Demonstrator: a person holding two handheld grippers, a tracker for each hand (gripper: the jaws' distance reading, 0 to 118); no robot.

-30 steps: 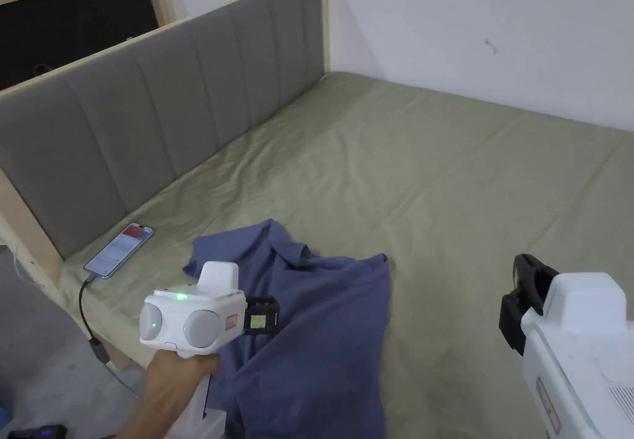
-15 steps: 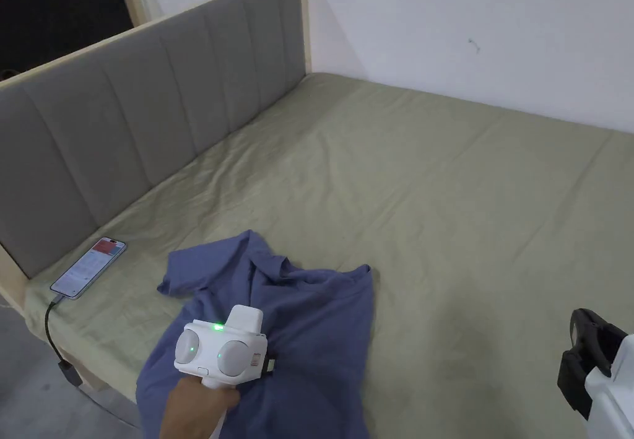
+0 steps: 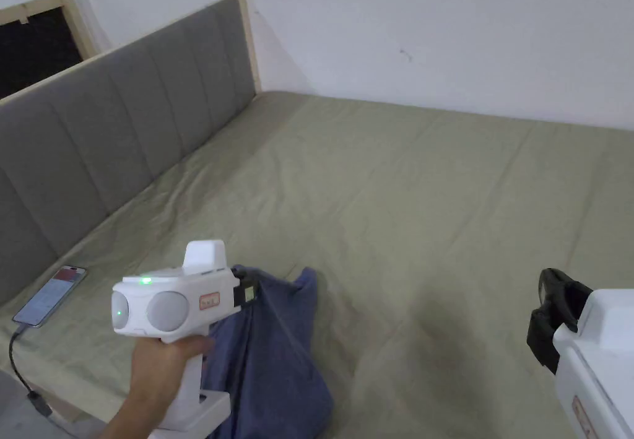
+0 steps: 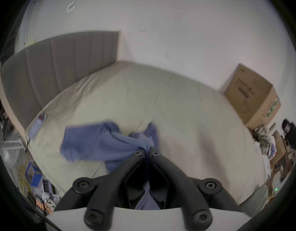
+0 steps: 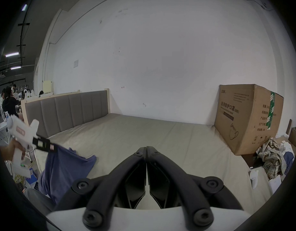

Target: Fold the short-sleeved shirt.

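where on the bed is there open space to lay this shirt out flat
The bed sheet lies bare from the headboard across to the cardboard box and back to the wall. The near left corner is crowded: the phone lies there, and the shirt hangs from the left gripper.

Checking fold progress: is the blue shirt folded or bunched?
Bunched: the left gripper is shut on the shirt, lifting it in a hanging gather.

Shirt [image 3: 272,347] draped over the bed's [image 3: 433,199] near edge, before me; phone [image 3: 48,295] left of it; headboard [image 3: 111,130] along the left; box [image 5: 247,116] right.
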